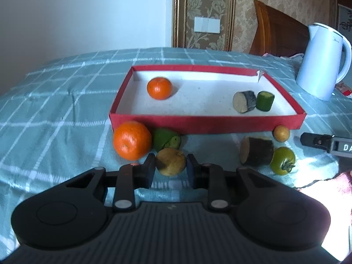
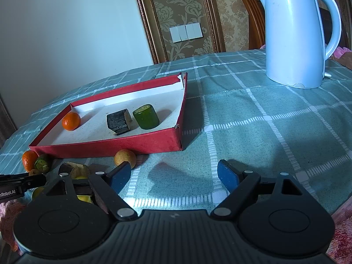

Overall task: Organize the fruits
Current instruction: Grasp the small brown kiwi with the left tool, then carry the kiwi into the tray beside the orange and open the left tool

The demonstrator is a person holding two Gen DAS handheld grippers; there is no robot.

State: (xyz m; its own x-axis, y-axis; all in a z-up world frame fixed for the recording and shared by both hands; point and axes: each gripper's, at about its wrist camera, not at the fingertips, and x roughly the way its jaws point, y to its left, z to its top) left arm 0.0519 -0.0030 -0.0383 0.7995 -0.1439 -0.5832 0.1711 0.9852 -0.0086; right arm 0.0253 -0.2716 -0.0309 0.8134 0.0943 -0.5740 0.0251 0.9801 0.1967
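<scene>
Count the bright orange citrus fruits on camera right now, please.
2. One orange fruit sits inside the red box, at its far left corner. A larger orange fruit lies on the cloth outside the box's near left corner. Others may hide behind the grippers.

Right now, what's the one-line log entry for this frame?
left gripper: jaws around yellow-brown fruit, contact unclear | right gripper: open, empty | red tray: holds orange, two cut pieces

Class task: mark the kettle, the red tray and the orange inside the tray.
kettle [image 2: 294, 37], right wrist view, middle of its white body.
red tray [image 1: 206, 124], left wrist view, its near outer wall.
orange [image 1: 159, 88], left wrist view, centre of the fruit.
</scene>
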